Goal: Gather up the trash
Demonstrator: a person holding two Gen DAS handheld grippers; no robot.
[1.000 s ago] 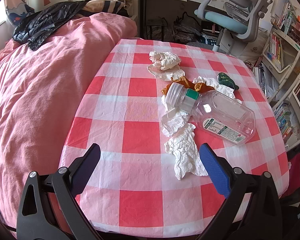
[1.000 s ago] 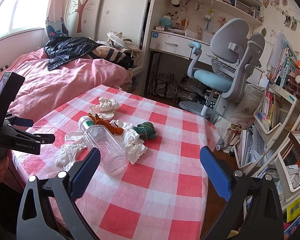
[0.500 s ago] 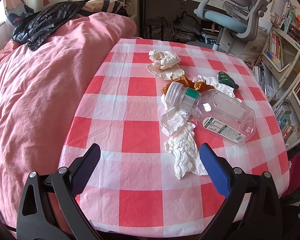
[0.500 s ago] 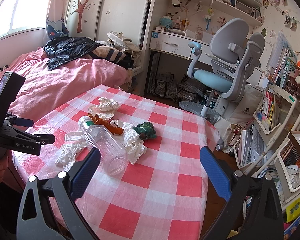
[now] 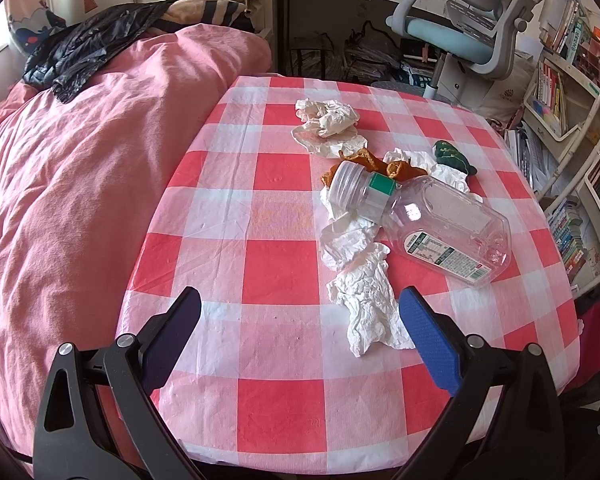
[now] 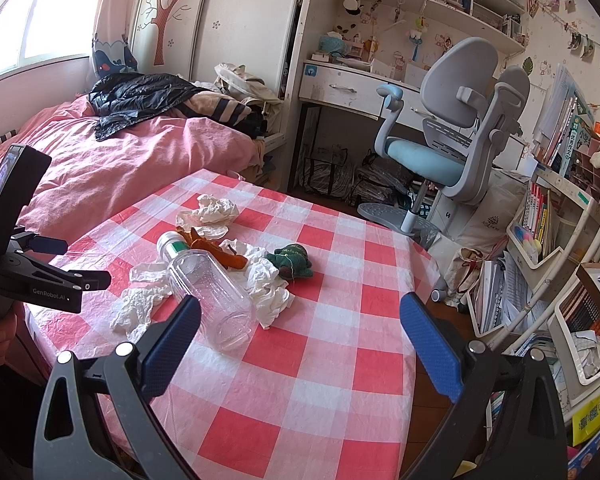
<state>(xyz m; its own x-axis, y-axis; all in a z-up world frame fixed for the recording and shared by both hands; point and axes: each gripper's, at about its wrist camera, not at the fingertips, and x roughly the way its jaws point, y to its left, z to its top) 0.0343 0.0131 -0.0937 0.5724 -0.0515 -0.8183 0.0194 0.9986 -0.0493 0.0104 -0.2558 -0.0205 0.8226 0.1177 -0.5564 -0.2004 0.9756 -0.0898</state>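
Note:
A pile of trash lies on the red-and-white checked table (image 5: 276,264): a clear plastic bottle (image 5: 432,220) on its side, a crumpled white tissue (image 5: 368,308) in front of it, a cream paper wad (image 5: 328,120) behind, orange peel (image 5: 380,166) and a green scrap (image 5: 452,156). My left gripper (image 5: 300,320) is open and empty above the table's near edge, just left of the tissue. My right gripper (image 6: 300,320) is open and empty over the table, with the bottle (image 6: 212,292) by its left finger. The left gripper shows at the left of the right wrist view (image 6: 60,280).
A bed with a pink duvet (image 5: 80,184) borders the table on the left, with a black jacket (image 5: 88,48) on it. A grey-blue desk chair (image 6: 452,148) and a desk (image 6: 348,88) stand behind. Shelves full of books (image 6: 548,208) stand on the right.

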